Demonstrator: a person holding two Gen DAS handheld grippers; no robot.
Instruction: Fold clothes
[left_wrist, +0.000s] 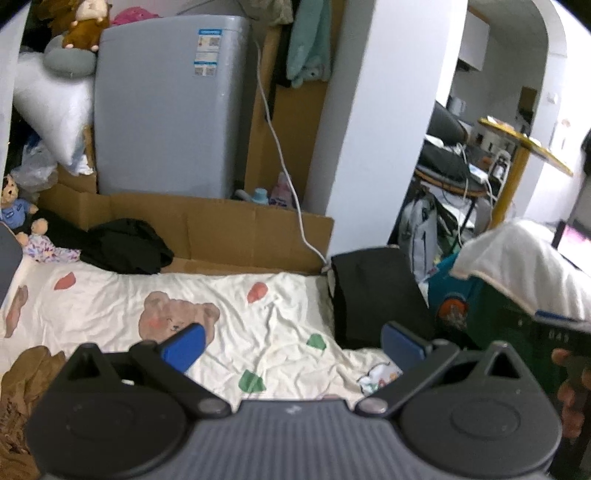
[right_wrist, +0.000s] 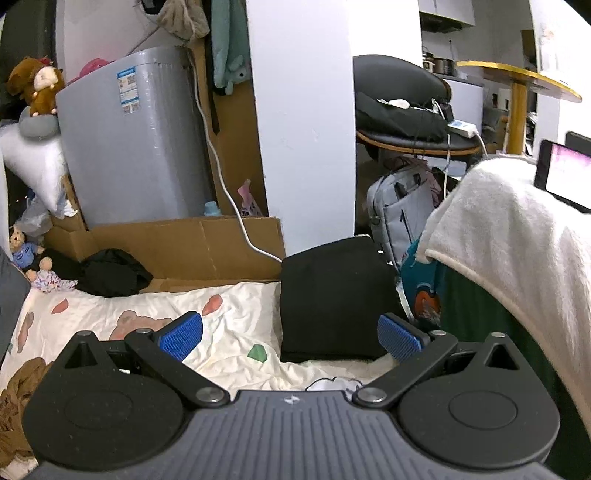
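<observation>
My left claw (left_wrist: 293, 347) and right claw (right_wrist: 290, 336) both stand wide, holding nothing, above the bed sheet (left_wrist: 236, 306). I count one folded black garment (right_wrist: 330, 299) at the sheet's right edge, one crumpled black garment (right_wrist: 112, 273) far left and one brown garment (left_wrist: 26, 384) cut off at the left. A white towel (right_wrist: 517, 236) hides what lies behind it.

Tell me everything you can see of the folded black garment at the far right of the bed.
The folded black garment is a neat, roughly square stack of matte dark fabric with no visible print. It lies flat on the bear-print sheet at the bed's far right corner, its back edge near the cardboard. Neither gripper touches it.
</observation>
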